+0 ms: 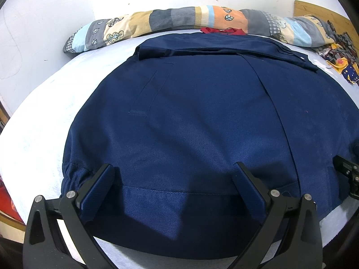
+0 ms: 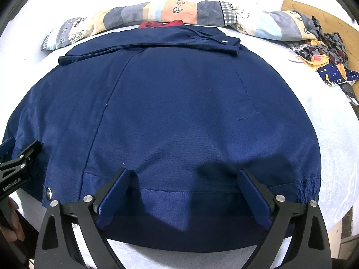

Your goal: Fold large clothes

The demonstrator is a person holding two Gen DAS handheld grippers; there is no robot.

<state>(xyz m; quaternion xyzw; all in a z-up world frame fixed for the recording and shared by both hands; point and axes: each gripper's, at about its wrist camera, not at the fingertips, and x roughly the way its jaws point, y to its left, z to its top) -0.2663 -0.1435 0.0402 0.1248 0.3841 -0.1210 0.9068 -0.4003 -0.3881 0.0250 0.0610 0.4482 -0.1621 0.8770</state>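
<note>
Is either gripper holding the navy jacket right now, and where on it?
Neither. Left gripper and right gripper stand open above the navy jacket near its hem band; nothing is gripped.

Jacket (image 1: 202, 112) on bed (image 1: 33, 134); pillow (image 1: 179, 20) prob. behind.

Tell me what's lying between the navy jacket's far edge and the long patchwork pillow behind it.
A small red cloth peeks out between the navy jacket and the patchwork pillow. It shows in both wrist views, clearest in the right one.
</note>
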